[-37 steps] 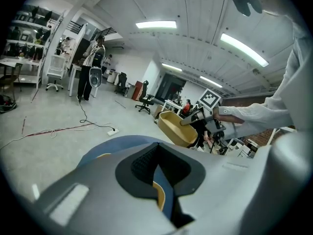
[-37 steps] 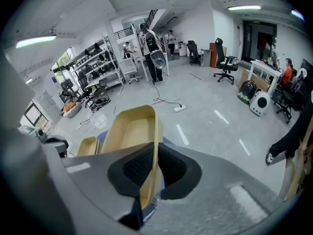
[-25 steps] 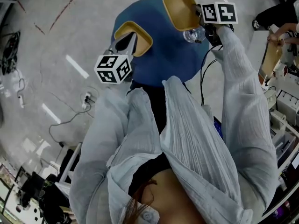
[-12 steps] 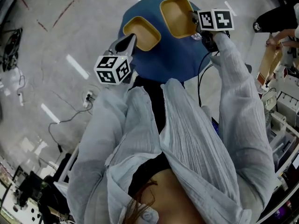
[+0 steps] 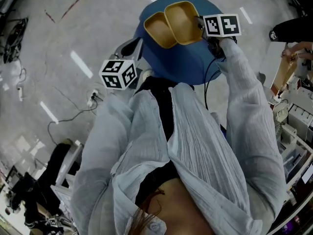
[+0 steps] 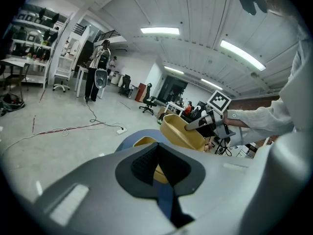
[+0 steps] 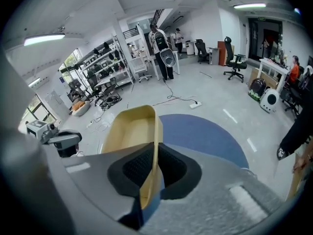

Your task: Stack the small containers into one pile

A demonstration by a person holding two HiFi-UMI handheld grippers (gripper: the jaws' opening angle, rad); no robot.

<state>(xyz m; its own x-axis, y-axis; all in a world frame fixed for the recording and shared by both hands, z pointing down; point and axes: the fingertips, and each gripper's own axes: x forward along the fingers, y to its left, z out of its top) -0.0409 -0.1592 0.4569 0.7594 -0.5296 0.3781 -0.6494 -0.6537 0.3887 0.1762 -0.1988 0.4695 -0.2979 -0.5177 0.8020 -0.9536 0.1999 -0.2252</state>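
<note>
WORKSHOP, STACKING TRIAL: Over a round blue desk (image 5: pixel 182 65) in an open workshop, a person w/ pale pleated sleeves (image 5: pixel 247 111) brings 2 small containers together, 1 in each hand-held claw; the stacking step looks to be in hand, not done. The left claw (image 5: pixel 140 44) is closed on the near wall of the left container (image 5: pixel 160 29), a mustard-yellow rounded-rectangular plastic tub, mouth up over the desk's left part; whether its base rests on the blue top or hangs just above it can't be told. The right claw (image 5: pixel 200 25) is pinched tight on the rim of the right container (image 5: pixel 182 14), a 2nd tub of the same colour & shape, the thin wall running straight between its dark pads (image 7: pixel 139 168); nothing else is in either claw. In the head view the right container sits just beside the left one, its edge overlapping the other's rim; the left gripper view shows it tilted & riding higher, so it is prob. not nested yet; contact between the 2 can't be confirmed. Judgement: approx. halfway, both tubs gripped & side by side, pile not formed. Next move prob. calls for the right claw to level its tub, centre it over the left container's mouth w/ long sides matched, then lower it in; the left claw should act as anchor; only once the tub is seated should the right claw let go. Risk: a skewed drop could wedge on the rim.
</note>
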